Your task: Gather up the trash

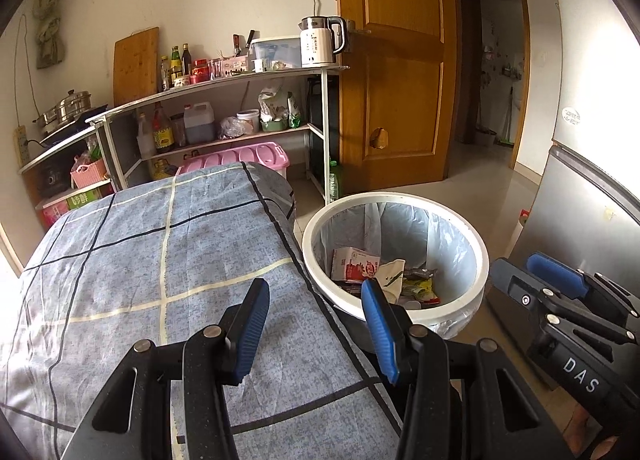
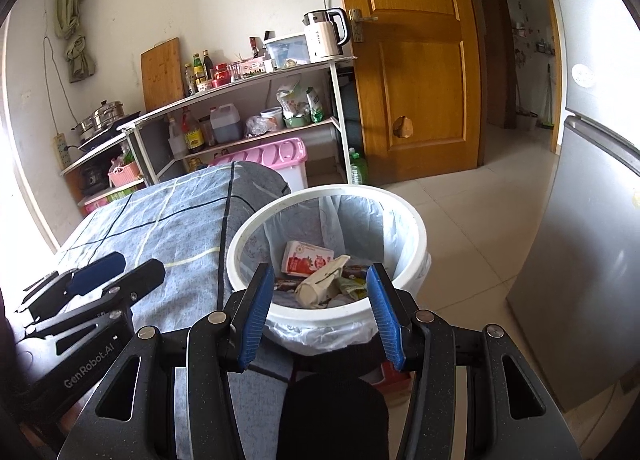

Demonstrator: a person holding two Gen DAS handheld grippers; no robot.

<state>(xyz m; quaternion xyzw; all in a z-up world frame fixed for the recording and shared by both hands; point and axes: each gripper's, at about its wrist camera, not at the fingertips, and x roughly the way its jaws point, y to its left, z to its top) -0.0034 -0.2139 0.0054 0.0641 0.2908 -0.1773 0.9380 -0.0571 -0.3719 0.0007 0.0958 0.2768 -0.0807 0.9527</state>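
Only the right wrist view shows a dark knee (image 2: 332,412); both grippers (image 1: 316,328) (image 2: 326,312) gape, holding nothing.

We hold our left hand-held gripper (image 1: 316,328) tilted downward, its blue-padded fingers (image 1: 250,330) standing apart with nothing between them. Our right hand-held gripper (image 2: 320,318) sits just beside it at much the same downward tilt (each shows at the edge of the other's view), fingers (image 2: 254,318) likewise parted and empty. Neither pair of pads presses on anything.
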